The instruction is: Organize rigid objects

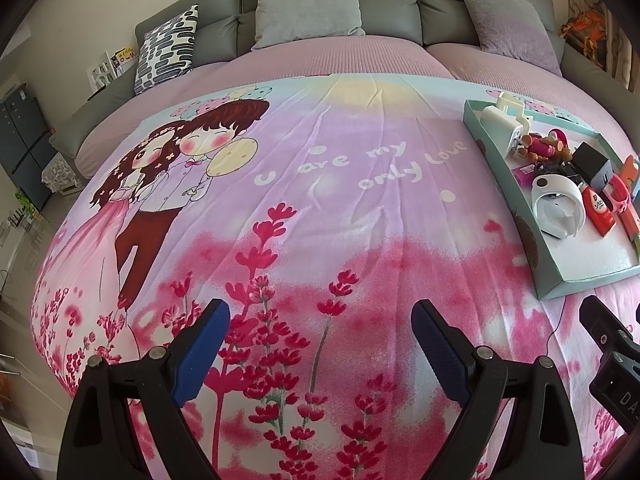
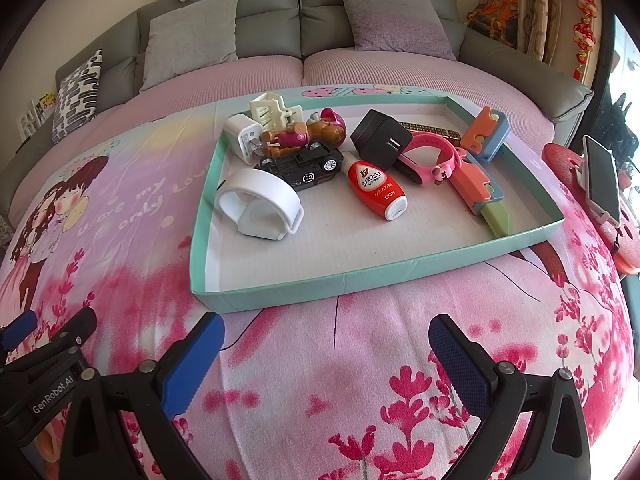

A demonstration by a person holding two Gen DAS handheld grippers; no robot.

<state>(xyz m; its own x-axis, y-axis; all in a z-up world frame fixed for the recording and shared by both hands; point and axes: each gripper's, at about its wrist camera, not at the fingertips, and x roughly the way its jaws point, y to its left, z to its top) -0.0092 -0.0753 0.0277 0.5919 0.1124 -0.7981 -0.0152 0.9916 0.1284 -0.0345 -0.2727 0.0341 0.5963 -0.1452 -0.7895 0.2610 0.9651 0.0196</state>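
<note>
Pink blanket covered the bed. On it sat a green tray full of toys. Both tongs, left and right, hung wide open and empty, near the tray.

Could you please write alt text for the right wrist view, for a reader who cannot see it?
A shallow teal tray of small objects lies on a pink floral blanket: a red bottle, toy car, black charger and white holder. The right tool hangs open in front of it, holding nothing.
</note>
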